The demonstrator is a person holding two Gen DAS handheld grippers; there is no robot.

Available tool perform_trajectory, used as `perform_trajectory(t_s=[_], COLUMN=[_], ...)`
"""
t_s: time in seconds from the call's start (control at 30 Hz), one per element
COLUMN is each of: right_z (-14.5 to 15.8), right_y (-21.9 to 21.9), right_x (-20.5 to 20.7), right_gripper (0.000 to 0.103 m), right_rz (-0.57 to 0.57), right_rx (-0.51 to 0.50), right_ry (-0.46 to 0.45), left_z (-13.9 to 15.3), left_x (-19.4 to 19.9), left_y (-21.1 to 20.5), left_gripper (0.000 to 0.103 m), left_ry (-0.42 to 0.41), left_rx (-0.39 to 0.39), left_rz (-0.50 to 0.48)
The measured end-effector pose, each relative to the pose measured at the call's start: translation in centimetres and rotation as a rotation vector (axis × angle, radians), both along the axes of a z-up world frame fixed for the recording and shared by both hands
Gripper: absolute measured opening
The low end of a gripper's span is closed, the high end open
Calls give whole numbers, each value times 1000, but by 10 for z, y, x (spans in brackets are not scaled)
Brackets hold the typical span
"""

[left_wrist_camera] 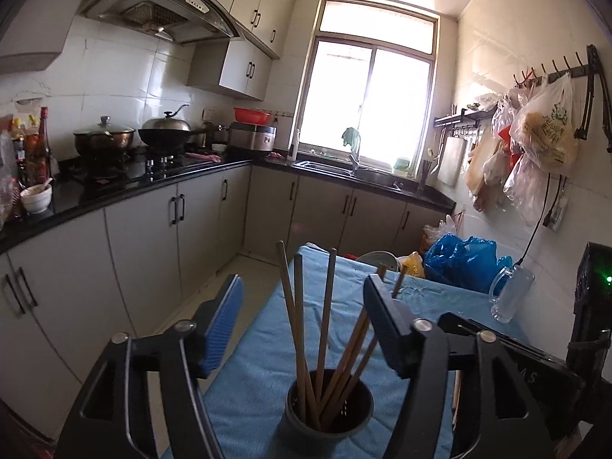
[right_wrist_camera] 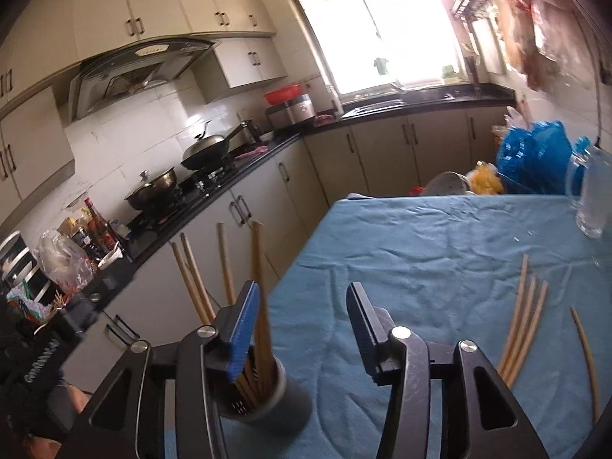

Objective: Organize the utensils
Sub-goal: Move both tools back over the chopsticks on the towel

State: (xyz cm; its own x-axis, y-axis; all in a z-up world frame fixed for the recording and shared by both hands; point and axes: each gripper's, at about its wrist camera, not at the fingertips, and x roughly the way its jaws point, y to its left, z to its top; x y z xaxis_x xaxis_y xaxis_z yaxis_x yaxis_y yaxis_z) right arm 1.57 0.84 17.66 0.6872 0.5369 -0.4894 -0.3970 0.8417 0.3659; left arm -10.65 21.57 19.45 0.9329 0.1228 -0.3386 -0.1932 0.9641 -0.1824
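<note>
Left claw [left_wrist_camera: 302, 306] spread apart over dark round plastic holder [left_wrist_camera: 329, 413] of wooden chopsticks [left_wrist_camera: 325, 325] on blue-clothed worktop [left_wrist_camera: 260, 344], right claw [right_wrist_camera: 302, 317] spread apart, empty, loose wooden chopsticks [right_wrist_camera: 524, 317] lay nearby on cloth

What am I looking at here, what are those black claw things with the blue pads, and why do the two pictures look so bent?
There is no robot arm. A person holds a two-fingered tool in each hand, and a fisheye camera on each looks forward along its fingers, which bends the room. One picture comes from the left tool, the other from the right tool. Both are open and hold nothing. Below them is a table under a blue cloth. On it stands a dark holder with several wooden chopsticks upright in it. More loose chopsticks lie on the cloth to the right, apparently waiting to be gathered. A clear glass mug stands at the far right.
</note>
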Motion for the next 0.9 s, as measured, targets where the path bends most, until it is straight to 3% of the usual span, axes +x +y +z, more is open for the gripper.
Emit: perform_trajectory(t_s=[0.47, 0.7, 0.9], right_z=[-23, -34, -48], right_y=[-104, -145, -183], right_x=[-39, -53, -57], right_gripper=[61, 64, 67], right_rz=[-185, -253, -316], right_rx=[29, 26, 24], right_ry=[69, 87, 116], left_z=[1, -10, -25], left_x=[-33, -31, -15], left_y=[-85, -118, -139], left_gripper=[76, 76, 76], left_ry=[62, 112, 186], left_rx=[166, 200, 182], left_rz=[-146, -221, -278])
